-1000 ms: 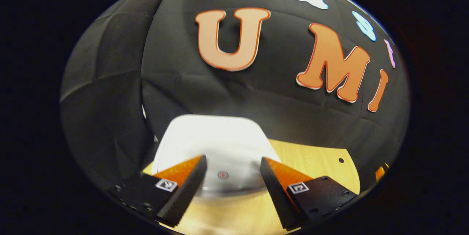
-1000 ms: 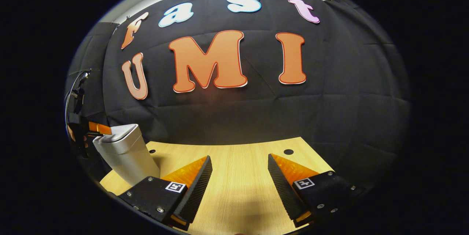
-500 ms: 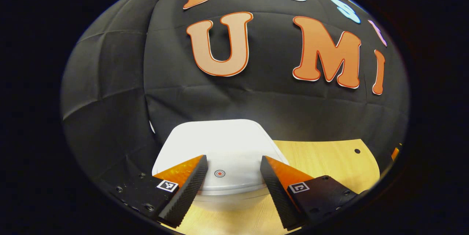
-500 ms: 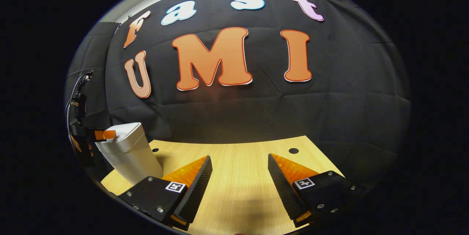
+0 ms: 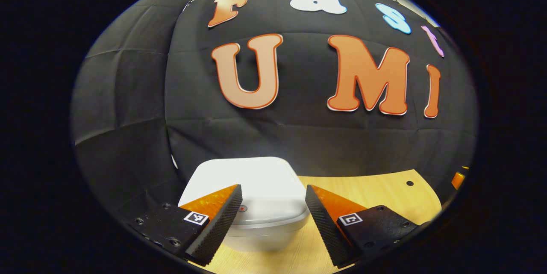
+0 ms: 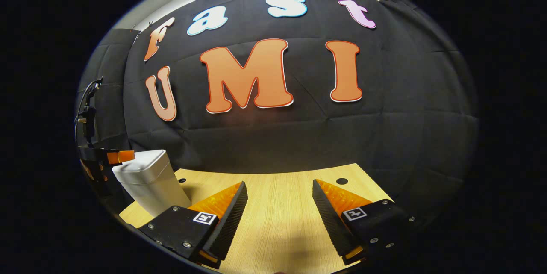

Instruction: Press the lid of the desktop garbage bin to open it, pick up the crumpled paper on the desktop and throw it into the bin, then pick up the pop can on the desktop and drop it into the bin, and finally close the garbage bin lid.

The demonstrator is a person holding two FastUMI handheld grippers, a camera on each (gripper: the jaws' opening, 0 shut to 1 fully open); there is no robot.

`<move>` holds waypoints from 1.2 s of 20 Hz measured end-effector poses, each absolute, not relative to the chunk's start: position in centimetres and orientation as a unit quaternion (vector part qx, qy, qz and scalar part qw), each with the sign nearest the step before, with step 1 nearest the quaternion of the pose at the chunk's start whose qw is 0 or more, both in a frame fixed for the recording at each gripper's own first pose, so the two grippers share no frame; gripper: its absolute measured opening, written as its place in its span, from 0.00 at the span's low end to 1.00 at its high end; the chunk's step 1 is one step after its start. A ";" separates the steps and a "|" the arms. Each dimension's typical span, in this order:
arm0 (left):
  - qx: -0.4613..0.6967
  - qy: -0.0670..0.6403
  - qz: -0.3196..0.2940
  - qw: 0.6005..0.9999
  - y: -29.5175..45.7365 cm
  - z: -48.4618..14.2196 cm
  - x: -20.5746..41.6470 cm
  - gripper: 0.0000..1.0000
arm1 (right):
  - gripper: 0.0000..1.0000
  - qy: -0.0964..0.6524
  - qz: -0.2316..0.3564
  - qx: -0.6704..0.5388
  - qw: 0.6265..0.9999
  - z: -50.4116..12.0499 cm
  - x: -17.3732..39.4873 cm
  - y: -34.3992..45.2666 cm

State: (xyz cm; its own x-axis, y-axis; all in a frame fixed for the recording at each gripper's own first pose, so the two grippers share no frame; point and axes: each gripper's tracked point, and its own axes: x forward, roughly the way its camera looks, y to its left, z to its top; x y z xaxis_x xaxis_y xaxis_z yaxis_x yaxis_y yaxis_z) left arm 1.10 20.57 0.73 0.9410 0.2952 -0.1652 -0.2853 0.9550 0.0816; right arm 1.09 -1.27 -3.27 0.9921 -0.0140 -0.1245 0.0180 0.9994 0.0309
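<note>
Both grippers open, the left one over the closed white bin.

In the left gripper view the left gripper (image 5: 273, 205) hangs just above the garbage bin (image 5: 265, 231), its fingers (image 5: 222, 214) spread wide and holding nothing; the lid (image 5: 260, 180) lies shut, with a small red dot beside the left finger. The bin stands at the left rear corner of the wooden bench (image 6: 277, 222), close to the black cloth wall (image 6: 299, 137). In the right gripper view the right gripper (image 6: 277, 210) hovers over bare bench well apart from the bin, fingers spread and empty.
</note>
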 end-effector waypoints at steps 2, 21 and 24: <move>0.026 0.074 0.137 0.987 18.7 1.7 0.7 0.94 | 0.91 0.059 -0.005 0.015 0.998 -2.9 1.1 -1.0; 0.003 0.014 0.038 0.999 5.4 2.0 -0.7 0.94 | 0.91 0.035 0.011 0.017 0.999 -0.8 0.5 0.4; 0.008 0.009 0.024 1.000 4.0 1.7 -0.7 0.94 | 0.91 0.031 0.011 0.014 0.999 -0.8 0.4 0.4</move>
State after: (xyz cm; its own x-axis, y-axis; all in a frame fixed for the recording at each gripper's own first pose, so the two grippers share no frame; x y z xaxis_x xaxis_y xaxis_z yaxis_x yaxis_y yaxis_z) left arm -0.72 4.04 1.73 0.9986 0.0491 -0.0181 -0.0488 0.9987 0.0157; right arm 0.40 0.45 -0.76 0.9978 0.0224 -0.0617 -0.0206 0.9994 0.0294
